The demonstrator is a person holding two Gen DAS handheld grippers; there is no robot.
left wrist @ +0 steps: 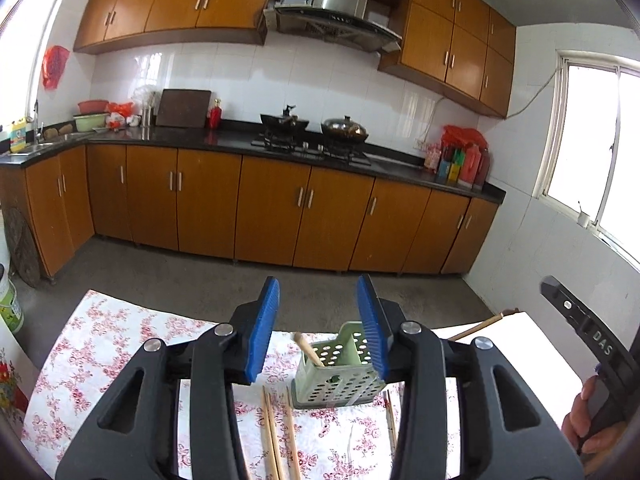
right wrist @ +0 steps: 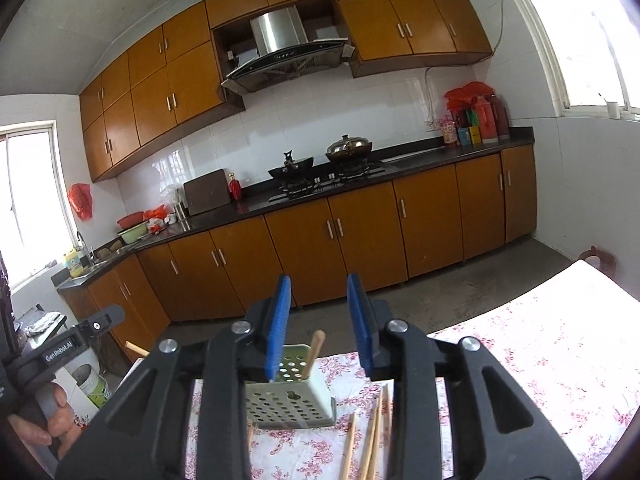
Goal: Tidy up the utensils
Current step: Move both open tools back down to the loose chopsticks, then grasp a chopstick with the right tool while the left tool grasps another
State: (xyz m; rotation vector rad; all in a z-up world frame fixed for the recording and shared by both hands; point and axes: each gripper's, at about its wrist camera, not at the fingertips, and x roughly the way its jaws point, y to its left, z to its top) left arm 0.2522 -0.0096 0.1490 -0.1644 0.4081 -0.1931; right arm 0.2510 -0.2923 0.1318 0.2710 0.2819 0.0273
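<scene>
Evidently the sorting had barely begun: the green holder [left wrist: 340,376] stood on the table [left wrist: 120,332] with one utensil inside, chopsticks [left wrist: 276,436] lying at its six o'clock. The left gripper [left wrist: 316,328] and right gripper [right wrist: 318,324] hovered released, empty; next, probably, one should descend onto a chopstick.

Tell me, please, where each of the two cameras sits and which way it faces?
Left wrist: on the left tool, looking slightly down over the green utensil holder towards the stove; the person's other hand shows at right.
Right wrist: on the right tool, facing the same way; a hand gripping the other tool shows at left.
Shared: the holder, the loose chopsticks, the floral tablecloth.
</scene>
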